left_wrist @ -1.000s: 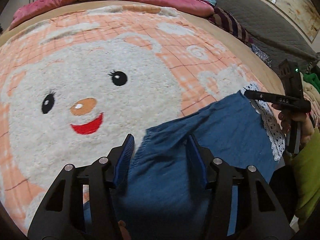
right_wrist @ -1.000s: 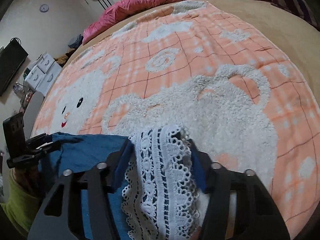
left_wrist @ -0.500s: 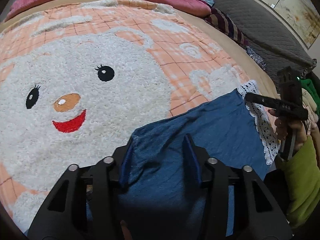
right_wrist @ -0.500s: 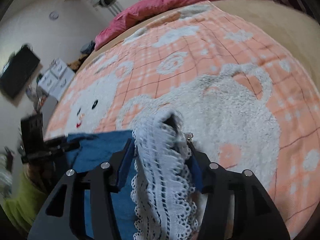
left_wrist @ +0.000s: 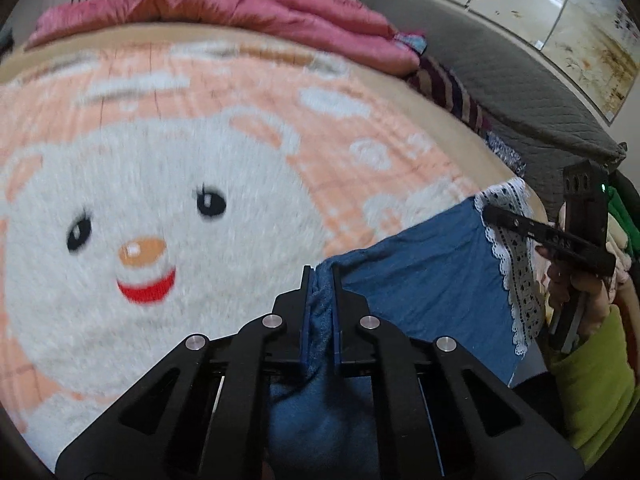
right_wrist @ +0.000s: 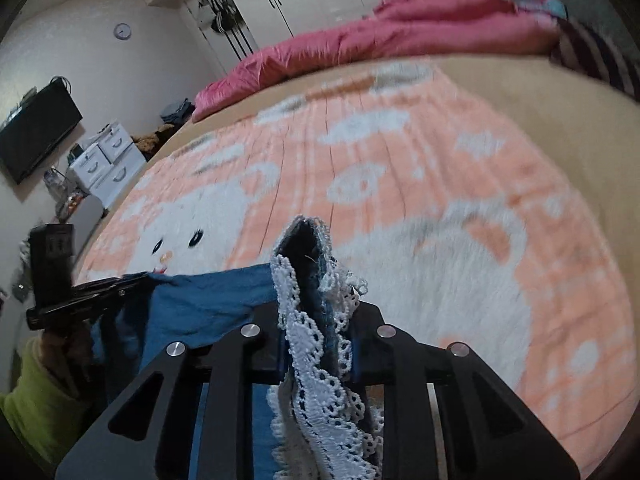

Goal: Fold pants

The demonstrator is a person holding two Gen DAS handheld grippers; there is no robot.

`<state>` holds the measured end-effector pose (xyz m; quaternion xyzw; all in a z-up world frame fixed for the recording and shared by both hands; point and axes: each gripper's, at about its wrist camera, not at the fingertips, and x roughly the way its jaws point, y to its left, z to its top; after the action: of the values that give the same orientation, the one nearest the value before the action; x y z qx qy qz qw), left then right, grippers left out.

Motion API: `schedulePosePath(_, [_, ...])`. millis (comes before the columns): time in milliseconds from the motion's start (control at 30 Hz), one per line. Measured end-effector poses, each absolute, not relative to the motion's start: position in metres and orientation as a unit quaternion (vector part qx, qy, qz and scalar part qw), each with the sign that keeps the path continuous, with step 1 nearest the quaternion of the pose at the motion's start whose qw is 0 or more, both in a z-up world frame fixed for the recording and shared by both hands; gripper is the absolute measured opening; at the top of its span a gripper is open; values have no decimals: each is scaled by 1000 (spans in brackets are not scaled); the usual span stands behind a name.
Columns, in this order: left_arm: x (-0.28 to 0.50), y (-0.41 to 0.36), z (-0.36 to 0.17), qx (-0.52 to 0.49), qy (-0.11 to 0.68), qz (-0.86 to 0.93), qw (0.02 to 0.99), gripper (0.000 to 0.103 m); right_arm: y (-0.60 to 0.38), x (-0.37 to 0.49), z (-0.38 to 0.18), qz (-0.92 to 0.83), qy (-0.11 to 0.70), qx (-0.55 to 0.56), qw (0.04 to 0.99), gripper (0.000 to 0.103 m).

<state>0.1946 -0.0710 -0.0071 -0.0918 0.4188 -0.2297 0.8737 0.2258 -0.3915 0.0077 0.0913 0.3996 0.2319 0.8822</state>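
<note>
Left gripper clamped; right gripper jaws closing on fabric

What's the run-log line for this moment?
step: lift pants off blanket | left gripper: shut on blue edge | right gripper: closing on lace hem

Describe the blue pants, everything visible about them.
The blue pants look like soft denim-like cloth, with a white lace trim along one end. They stretch between the two grippers above the peach bear blanket. The left gripper is shut on a bunched plain blue edge; the right gripper is closing on the lace end, which stands up between its jaws. The lower part hangs out of view.
</note>
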Motion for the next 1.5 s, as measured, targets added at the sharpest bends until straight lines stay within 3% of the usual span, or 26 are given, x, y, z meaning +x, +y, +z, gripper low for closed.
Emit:
schedulePosePath(200, [209, -88, -23, -51, 430, -194, 880, 2, -373, 260, -10, 185, 436, 10, 881, 21])
schedulePosePath(333, [213, -96, -39, -5, 442, -165, 882, 4, -368, 270, -36, 173, 465, -15, 868, 30])
schedulePosePath(433, [214, -91, -40, -7, 442, -153, 884, 12, -381, 271, -36, 160, 462, 6, 872, 45])
schedulePosePath(533, [213, -81, -36, -20, 437, -138, 889, 19, -402, 265, -27, 147, 448, 42, 881, 48])
schedulePosePath(633, [207, -75, -27, -26, 431, -128, 893, 26, -421, 248, -11, 143, 427, 80, 890, 59])
schedulePosePath(767, [186, -60, -8, -47, 421, -124, 897, 46, -440, 209, 5, 145, 403, 120, 895, 70])
schedulePosePath(1000, [124, -40, 13, -81, 403, -119, 904, 60, -446, 139, 18, 136, 382, 126, 905, 75])
schedulePosePath(1500, [-6, 62, 28, -122, 370, 0, 921, 71, -434, 114, -26, 100, 468, 153, 864, 75])
